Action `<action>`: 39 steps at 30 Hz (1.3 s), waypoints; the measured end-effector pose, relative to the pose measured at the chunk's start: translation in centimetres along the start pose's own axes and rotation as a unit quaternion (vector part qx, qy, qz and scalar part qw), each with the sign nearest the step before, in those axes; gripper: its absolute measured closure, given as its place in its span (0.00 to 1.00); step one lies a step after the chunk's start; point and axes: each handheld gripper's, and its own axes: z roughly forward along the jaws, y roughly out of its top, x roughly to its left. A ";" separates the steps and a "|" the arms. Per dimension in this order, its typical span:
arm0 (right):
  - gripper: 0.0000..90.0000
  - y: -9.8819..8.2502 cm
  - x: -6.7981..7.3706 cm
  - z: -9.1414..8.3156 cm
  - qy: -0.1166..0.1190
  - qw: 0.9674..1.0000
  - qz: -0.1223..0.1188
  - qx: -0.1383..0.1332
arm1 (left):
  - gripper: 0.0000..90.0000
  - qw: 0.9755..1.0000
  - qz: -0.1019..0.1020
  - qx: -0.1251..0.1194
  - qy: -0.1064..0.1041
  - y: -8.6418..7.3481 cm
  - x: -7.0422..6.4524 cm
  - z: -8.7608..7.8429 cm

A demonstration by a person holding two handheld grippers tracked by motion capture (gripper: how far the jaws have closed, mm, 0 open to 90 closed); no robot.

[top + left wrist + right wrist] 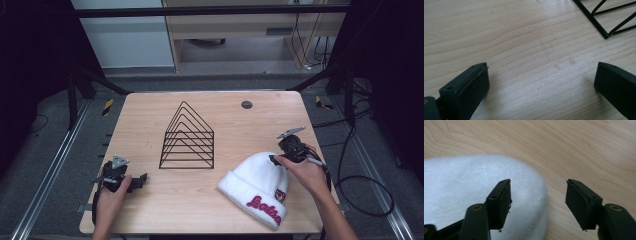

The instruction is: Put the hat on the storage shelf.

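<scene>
A white knit beanie (257,187) with a folded cuff and red lettering lies on its side at the near right of the wooden table (150,215), its rounded crown pointing far and right. The right claw (280,159), held in a person's right hand (305,175), hangs at that crown with its jaws spread and nothing between them. In the right gripper view the beanie (474,185) shows fuzzy and thick; one jaw stands over the fabric, the other over bare wood, and whether either touches the cloth cannot be told.

At the near left, the left claw (142,178) rests low over the table in the person's left hand (112,192), jaws wide apart and empty. In the left gripper view only wood grain lies between them, with a corner of the black wire rack (609,22) at upper right. That rack (187,137), a row of triangular dividers, stands at the table's middle, well apart from the beanie.

The beanie looks light, soft and limp, likely to sag and fold when lifted, not fragile or slippery. The doubled cuff seems the firmest place to pinch; a bite at the crown would probably gather only a loose single layer.
</scene>
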 end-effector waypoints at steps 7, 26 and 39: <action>0.49 -0.2 -0.4 1.3 0.019 1.000 0.022 0.009 | 0.00 1.000 0.000 0.000 0.000 0.0 0.0 0.0; 0.55 -0.6 0.3 2.4 0.032 0.998 0.032 0.034 | 0.00 1.000 0.000 0.000 0.000 0.0 0.0 0.0; 0.70 -0.8 0.6 2.8 0.039 0.998 0.034 0.041 | 0.00 1.000 0.000 0.000 0.000 0.0 0.0 0.0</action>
